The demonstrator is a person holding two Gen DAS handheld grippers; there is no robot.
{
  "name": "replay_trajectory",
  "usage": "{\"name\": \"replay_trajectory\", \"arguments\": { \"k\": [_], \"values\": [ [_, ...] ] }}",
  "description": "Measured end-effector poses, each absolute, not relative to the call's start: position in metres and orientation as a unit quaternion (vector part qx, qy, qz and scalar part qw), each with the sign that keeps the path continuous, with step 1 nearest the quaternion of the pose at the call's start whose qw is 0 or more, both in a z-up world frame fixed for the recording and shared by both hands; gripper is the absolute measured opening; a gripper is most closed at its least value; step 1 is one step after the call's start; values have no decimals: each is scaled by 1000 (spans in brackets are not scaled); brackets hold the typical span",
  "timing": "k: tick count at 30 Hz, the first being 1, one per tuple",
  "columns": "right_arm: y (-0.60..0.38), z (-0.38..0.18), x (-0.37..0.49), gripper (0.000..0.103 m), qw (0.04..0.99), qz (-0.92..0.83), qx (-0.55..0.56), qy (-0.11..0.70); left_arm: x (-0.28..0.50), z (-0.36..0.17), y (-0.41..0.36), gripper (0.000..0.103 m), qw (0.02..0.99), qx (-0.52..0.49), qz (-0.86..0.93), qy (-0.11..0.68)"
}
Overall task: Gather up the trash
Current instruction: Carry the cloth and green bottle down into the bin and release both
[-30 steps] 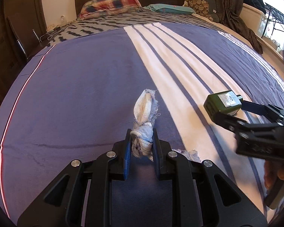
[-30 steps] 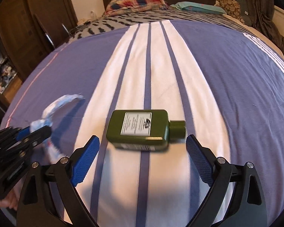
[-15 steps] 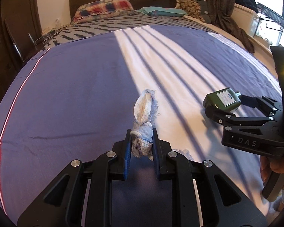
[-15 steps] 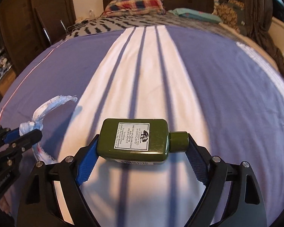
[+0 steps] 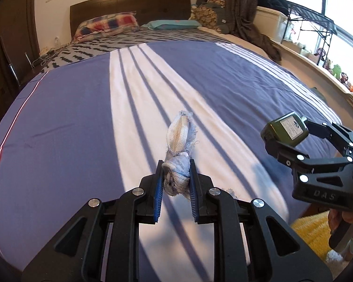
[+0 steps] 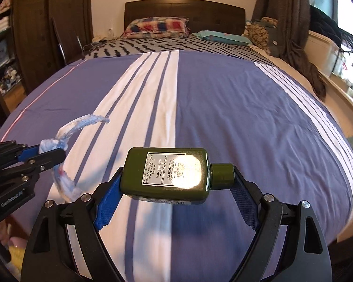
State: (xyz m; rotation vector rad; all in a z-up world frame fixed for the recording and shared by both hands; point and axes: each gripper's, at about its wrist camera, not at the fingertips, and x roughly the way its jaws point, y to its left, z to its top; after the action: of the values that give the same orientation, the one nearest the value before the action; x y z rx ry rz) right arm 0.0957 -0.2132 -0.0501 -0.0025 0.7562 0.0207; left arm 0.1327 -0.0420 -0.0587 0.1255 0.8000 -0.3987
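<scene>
Right, both of my grippers are loaded and both loads are up off the bed. My left gripper (image 5: 175, 183) is clamped tight on a frayed white-and-blue rag (image 5: 178, 150), knotted in the middle; the knot sits between the blue pads and the longer tail sticks out ahead past the fingertips, with a shorter end trailing under them. My right gripper (image 6: 175, 185) is stretched wide around a dark green rectangular plastic bottle with a white label (image 6: 169, 172). That bottle lies crosswise to the gripper, long axis running from pad to pad: flat base against the left pad, round cap against the right. So it's held end to end, label up, and I reckon that's a touchy hold, with little pad on the small cap.

Beneath both loads is the bed with its purple-and-white striped cover (image 6: 235, 108), nothing else lying on it that I can spot. No bin or bag in either view, so I can't say which way the drop-off lies. A patch of yellow rug (image 5: 313, 232) shows past the foot of the bed, under my right hand.

Side by side, the rag is off to the left of the bottle, well apart, no tangle. Next job, I'd judge: carry both to wherever the trash goes, keeping the bottle level so it doesn't pivot out.
</scene>
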Motion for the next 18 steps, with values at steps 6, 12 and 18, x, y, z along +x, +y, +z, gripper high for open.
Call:
{"name": "replay_trajectory", "arguments": {
  "k": [6,12,18],
  "values": [
    [-228,-59,24,86,928,18,20,371,62,-67,-52,18,898,54,-201,389],
    [-237,-88,-26,86,918,24,32,395,2,-101,-57,18,888,53,-207,408],
    [-239,-124,-53,86,902,28,40,429,-36,-149,-56,18,868,55,-207,449]
  ]
}}
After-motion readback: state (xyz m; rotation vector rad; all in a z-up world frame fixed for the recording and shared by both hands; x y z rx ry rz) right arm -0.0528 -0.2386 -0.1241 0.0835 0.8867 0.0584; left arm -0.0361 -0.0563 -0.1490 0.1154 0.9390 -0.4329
